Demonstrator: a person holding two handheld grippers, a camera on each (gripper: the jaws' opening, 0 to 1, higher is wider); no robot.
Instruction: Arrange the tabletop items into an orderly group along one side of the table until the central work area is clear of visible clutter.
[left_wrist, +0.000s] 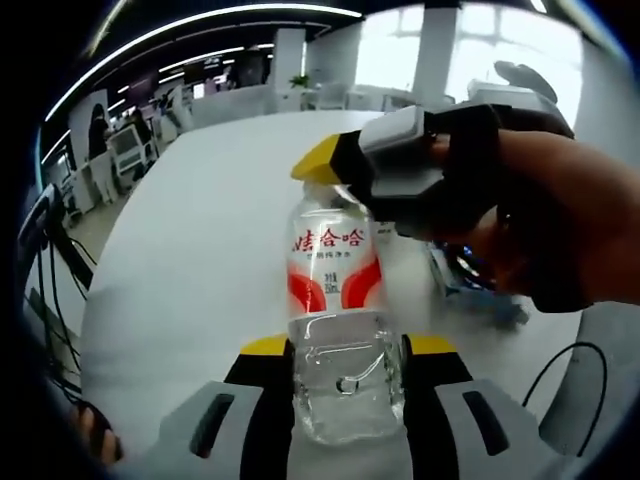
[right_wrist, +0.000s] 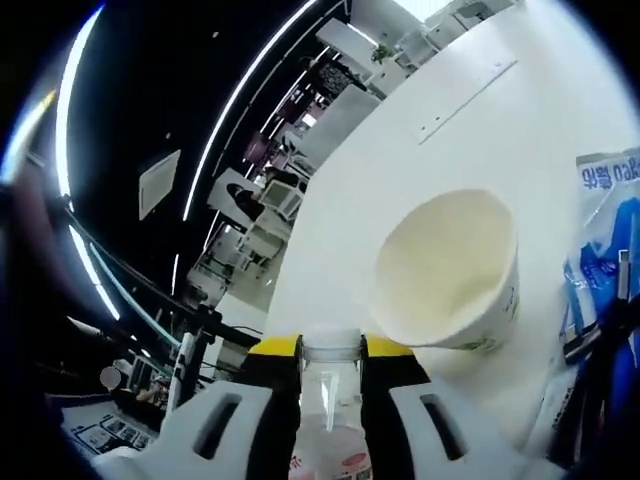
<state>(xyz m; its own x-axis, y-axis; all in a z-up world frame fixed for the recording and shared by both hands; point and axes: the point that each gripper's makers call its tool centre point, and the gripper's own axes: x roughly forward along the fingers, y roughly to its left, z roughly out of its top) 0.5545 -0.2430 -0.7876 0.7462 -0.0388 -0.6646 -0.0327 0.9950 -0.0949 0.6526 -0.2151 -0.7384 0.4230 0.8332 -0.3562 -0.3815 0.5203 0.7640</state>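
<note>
A clear water bottle (left_wrist: 335, 260) with a red and white label stands between the jaws of my left gripper (left_wrist: 348, 350), which is shut on its lower body. From the right, my right gripper (left_wrist: 335, 180) comes in, held by a gloved hand (left_wrist: 540, 220), and closes on the bottle's top. In the right gripper view the yellow-tipped right gripper (right_wrist: 330, 348) is shut on the white cap, with the bottle (right_wrist: 328, 410) running down between the jaws. Just beyond it an empty cream paper cup (right_wrist: 450, 270) lies on its side on the white table (right_wrist: 480, 130).
A blue and white packet (right_wrist: 610, 220) lies right of the cup and shows as a blue packet (left_wrist: 470, 275) behind the hand. Black cables (left_wrist: 50, 290) hang off the table's left edge. A cable (left_wrist: 560, 370) loops at the right. The far table (left_wrist: 200, 220) is bare.
</note>
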